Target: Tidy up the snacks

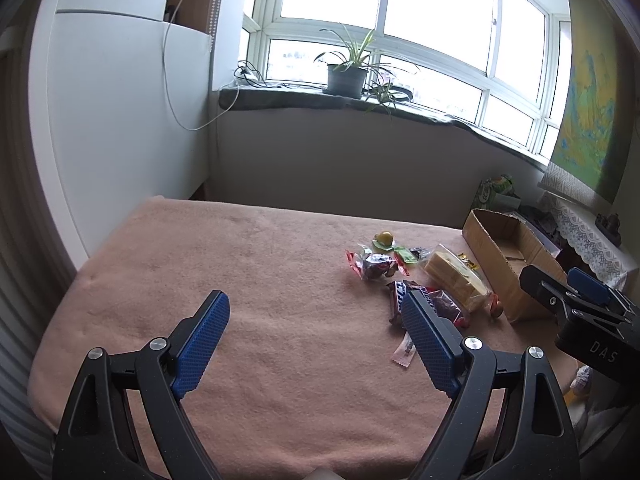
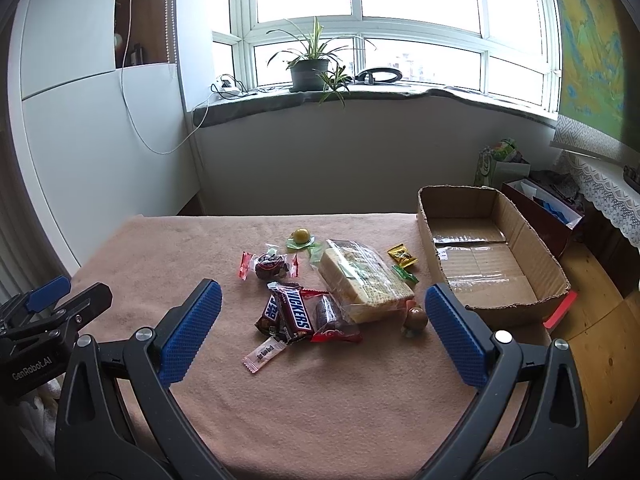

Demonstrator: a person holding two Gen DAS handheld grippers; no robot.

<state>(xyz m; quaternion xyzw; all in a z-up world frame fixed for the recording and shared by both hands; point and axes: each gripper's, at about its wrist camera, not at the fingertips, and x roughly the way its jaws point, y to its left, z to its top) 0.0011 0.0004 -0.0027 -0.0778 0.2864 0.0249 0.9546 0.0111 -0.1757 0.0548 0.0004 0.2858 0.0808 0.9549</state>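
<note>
A lived-in room of a home: a wide window with a potted plant on its sill, a painted scroll on the wall, a lace-trimmed cloth, and a pink blanket-covered table.

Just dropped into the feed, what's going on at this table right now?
Snack sorting, not yet begun. Both handheld grippers hover open and hold nothing: the left gripper over bare blanket, the right gripper facing the pile. Snickers bars, a bag of wafers, a clear-wrapped dark sweet, a yellow packet and other small candies lie loose on the pink blanket. The cardboard box at the table's right is open and has no snacks in it.
</note>
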